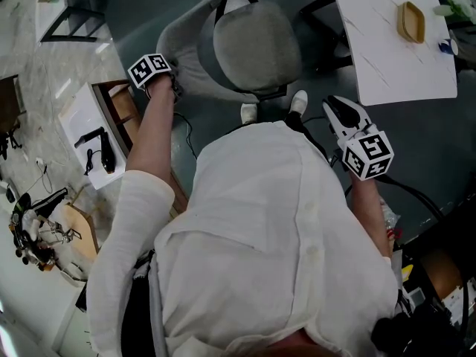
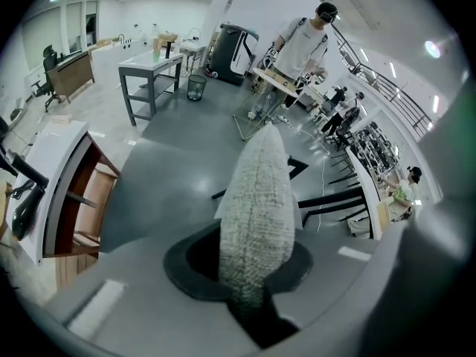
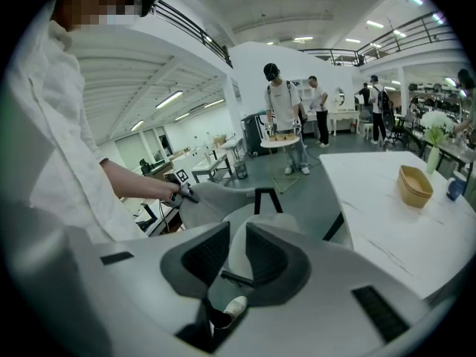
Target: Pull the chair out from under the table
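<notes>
The grey upholstered chair (image 1: 256,47) stands on the dark floor, left of the white table (image 1: 394,58). My left gripper (image 1: 167,80) is shut on the left edge of the chair's curved backrest (image 1: 186,50). In the left gripper view the fabric edge of the backrest (image 2: 256,207) stands upright, pinched between the jaws of the left gripper (image 2: 249,274). My right gripper (image 1: 338,110) hangs free to the right of the chair, open, with nothing between its jaws. In the right gripper view the right gripper (image 3: 236,255) looks toward the chair (image 3: 223,199) and the left gripper (image 3: 182,193).
A tan bowl (image 1: 410,21) sits on the table. A wooden cabinet with a white top (image 1: 123,114) stands close at the left. A black metal frame (image 1: 67,13) is at the far left. People (image 3: 282,110) stand further off in the room. My shoes (image 1: 249,112) are just behind the chair.
</notes>
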Demonstrator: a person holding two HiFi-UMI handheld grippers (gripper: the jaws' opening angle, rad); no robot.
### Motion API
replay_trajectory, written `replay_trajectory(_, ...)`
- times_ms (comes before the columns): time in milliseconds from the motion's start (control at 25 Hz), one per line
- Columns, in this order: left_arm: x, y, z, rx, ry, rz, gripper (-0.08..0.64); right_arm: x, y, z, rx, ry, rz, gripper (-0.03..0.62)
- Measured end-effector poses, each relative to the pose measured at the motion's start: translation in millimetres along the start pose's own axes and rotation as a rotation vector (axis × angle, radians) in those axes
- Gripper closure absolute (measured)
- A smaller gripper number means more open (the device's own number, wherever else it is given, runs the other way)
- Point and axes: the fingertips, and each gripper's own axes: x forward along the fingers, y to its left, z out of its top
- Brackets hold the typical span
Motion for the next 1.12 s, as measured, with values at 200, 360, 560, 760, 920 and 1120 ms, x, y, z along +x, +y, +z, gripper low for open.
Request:
replay_trajectory(200, -5, 15, 5, 0.014, 0.002, 0.000, 0.499, 2, 11, -3, -0.003, 0.002, -0.002, 0.525)
replay_trajectory(360, -10, 26, 9, 0.020, 0.001, 0.005, 0.499, 1, 18, -4, -0.003, 0.003, -0.006, 0.525)
replay_trajectory(560, -16, 36, 10, 0.035, 0.003, 0.007, 0.499, 0, 26, -6, -0.007, 0.007, -0.009, 0.525)
replay_trajectory(760, -17, 44, 10, 0.046, 0.004, 0.014, 0.500, 1, 30, -10, -0.010, 0.011, -0.006, 0.525)
replay_trajectory(920, -18, 47, 10, 0.062, 0.004, 0.021, 0.499, -1, 33, -15, -0.008, 0.018, -0.005, 0.525)
replay_trajectory(1120, -17, 46, 9, 0.078, 0.005, 0.012, 0.495, -4, 40, -20, -0.008, 0.025, -0.015, 0.525)
